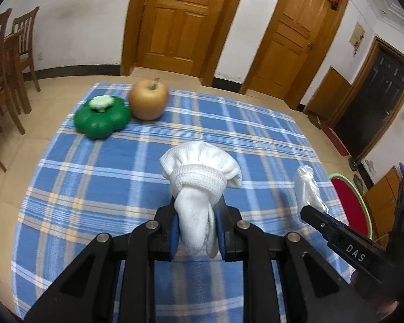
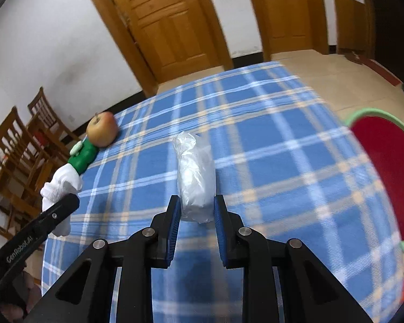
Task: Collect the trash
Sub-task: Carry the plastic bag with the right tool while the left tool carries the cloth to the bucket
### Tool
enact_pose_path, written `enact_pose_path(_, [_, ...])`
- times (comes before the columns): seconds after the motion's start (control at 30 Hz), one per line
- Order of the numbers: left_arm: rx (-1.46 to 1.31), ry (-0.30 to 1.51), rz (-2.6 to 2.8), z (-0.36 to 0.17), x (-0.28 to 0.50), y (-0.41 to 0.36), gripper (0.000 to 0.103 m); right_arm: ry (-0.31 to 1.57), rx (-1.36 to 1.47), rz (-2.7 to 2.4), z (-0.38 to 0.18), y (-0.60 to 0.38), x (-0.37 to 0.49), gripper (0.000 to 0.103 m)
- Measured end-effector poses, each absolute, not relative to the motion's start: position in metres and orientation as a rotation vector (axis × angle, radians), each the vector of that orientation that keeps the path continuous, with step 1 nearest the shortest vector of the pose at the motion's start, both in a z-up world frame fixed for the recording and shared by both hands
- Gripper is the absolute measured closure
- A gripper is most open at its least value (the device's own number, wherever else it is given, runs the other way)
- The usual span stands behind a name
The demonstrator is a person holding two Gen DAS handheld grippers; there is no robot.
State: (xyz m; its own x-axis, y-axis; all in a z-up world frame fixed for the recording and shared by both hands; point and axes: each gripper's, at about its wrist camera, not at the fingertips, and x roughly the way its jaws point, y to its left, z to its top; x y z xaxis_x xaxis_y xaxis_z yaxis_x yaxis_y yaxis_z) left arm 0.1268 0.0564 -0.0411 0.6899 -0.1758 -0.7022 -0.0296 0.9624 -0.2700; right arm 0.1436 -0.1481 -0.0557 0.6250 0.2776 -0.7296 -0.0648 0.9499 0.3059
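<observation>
Green toy (image 1: 102,117) and apple (image 1: 148,100) sit far left on the tabletop (image 1: 229,134), untouched. Your left gripper (image 1: 196,231) has its jaws clamped on the sock (image 1: 199,177). Right gripper (image 2: 197,215): jaws narrow around the plastic wad (image 2: 195,177), contact unclear. Bin (image 2: 390,167) far right; nothing dropped yet.

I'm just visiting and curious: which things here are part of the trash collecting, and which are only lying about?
Part of the job:
white sock, clamped in the left gripper
clear plastic bag, in the right gripper
red bin

Lying about:
apple
green toy pepper
</observation>
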Motion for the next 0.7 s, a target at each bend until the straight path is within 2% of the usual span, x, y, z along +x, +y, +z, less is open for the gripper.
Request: enact_pose_path(0.7, [-0.158,0.869,-0.262,-0.031,0.106,-0.059,0.082,0.776,0.462,0.022,-0.044,-0.278,0.066,0.078])
